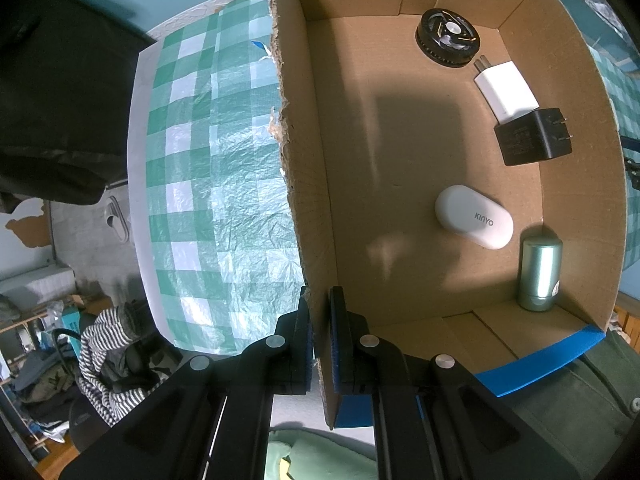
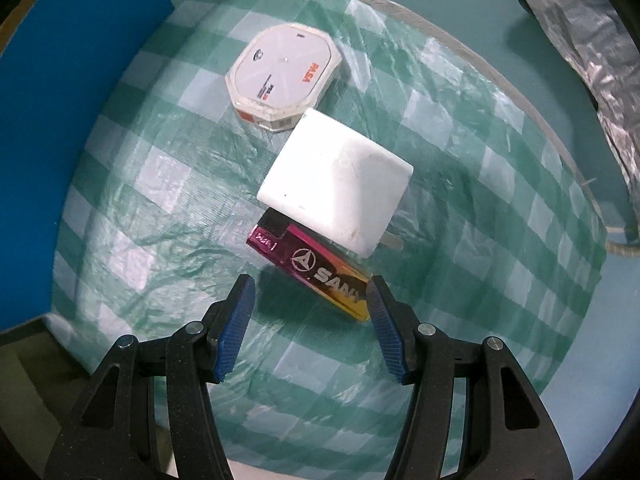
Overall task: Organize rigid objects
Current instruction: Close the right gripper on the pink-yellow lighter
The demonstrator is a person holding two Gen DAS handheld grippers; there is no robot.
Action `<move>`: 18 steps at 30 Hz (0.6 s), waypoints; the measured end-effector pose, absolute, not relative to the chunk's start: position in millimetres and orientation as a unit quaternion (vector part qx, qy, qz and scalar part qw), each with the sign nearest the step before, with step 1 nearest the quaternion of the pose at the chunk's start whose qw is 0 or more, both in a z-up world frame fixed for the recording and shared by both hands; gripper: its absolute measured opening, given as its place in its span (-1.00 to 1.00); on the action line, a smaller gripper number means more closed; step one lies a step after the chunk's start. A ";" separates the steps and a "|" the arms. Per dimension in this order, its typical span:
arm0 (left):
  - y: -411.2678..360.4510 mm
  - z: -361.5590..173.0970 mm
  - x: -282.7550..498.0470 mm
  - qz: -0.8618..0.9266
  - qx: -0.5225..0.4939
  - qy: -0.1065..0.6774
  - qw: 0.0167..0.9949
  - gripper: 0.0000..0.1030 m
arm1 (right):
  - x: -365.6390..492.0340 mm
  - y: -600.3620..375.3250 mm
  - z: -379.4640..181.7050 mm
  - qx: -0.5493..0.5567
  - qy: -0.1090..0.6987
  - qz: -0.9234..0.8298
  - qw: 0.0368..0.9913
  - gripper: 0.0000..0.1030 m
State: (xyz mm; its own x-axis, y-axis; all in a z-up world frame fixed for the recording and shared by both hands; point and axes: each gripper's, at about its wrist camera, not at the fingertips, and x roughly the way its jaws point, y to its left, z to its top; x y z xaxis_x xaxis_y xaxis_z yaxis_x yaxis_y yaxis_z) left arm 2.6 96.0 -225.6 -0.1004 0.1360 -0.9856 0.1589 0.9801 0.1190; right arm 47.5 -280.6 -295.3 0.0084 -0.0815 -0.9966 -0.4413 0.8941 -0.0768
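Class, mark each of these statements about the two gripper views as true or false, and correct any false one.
1. The left gripper is clamped on the cardboard box wall. True.
2. The right gripper holds the magenta SANY lighter. False: it is open, the lighter lying on the checked cloth.
3. The box holds a white KINYO case. True.
4. The green cylinder lies on its side. False: it stands upright in a corner.
5. The white square adapter sits in the box. False: it is on the cloth.
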 end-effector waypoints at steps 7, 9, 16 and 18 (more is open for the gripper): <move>96.4 -225.7 2.3 -0.009 0.099 0.742 0.663 -0.86 | 56.5 -284.4 -303.3 -0.193 0.698 0.136 0.676 0.15; 96.3 -225.3 2.7 -0.009 0.098 0.742 0.663 -0.86 | 61.8 -287.3 -308.9 -0.186 0.709 0.142 0.665 0.09; 97.3 -225.1 3.1 -0.008 0.096 0.742 0.664 -0.86 | 59.6 -287.0 -314.0 -0.136 0.734 0.142 0.650 -0.50; 97.2 -225.2 3.0 -0.008 0.096 0.742 0.664 -0.86 | 57.9 -285.7 -313.6 -0.118 0.740 0.141 0.647 -0.52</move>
